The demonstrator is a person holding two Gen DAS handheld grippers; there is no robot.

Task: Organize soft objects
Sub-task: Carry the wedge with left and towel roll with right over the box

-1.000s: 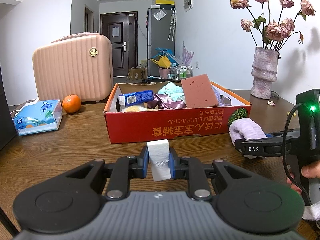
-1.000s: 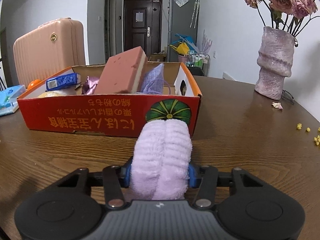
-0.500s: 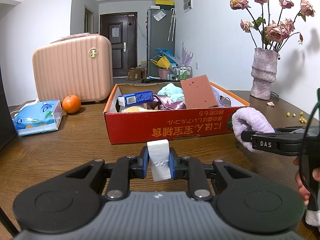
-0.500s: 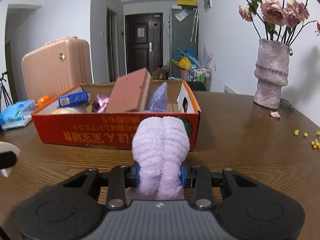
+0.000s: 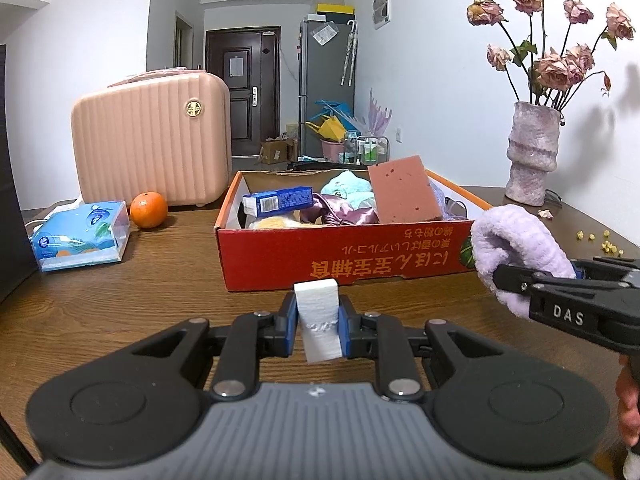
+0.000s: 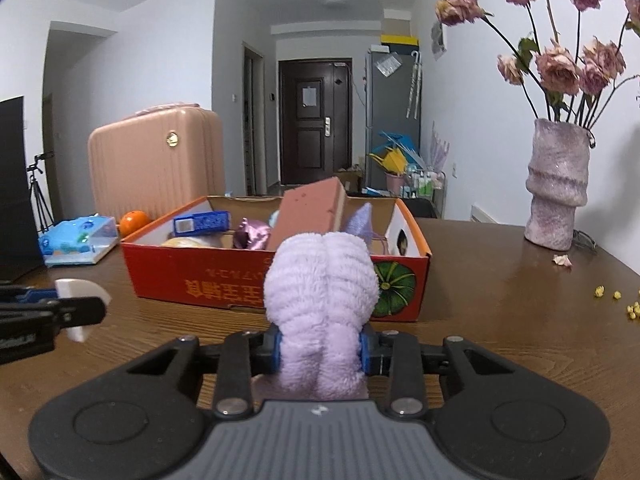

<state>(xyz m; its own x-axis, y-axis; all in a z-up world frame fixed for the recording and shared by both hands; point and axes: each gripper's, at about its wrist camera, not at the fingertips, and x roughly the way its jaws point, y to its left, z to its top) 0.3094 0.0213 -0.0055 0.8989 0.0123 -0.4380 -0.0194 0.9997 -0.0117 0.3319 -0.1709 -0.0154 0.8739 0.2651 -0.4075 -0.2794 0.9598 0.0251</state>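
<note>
My left gripper (image 5: 318,326) is shut on a white foam block (image 5: 319,312), held upright above the wooden table in front of the red cardboard box (image 5: 344,256). My right gripper (image 6: 320,350) is shut on a rolled lilac towel (image 6: 322,292), lifted off the table near the box's right front corner. From the left wrist view the lilac towel (image 5: 516,248) and the right gripper's fingers (image 5: 560,300) show at the right. The box (image 6: 224,276) holds a pink sponge (image 6: 310,212), a blue carton (image 6: 202,222), purple fabric and a teal plush (image 5: 346,190).
A pink suitcase (image 5: 152,140), an orange (image 5: 149,210) and a tissue pack (image 5: 80,238) stand at the back left. A vase of dried roses (image 6: 558,188) is at the right, with petals and yellow crumbs (image 6: 616,300) on the table. A hand (image 5: 628,408) holds the right gripper.
The right gripper closed tighter on the lilac towel and lifted it off the table, shifting it up and toward the box. The left gripper and foam block stayed still.
</note>
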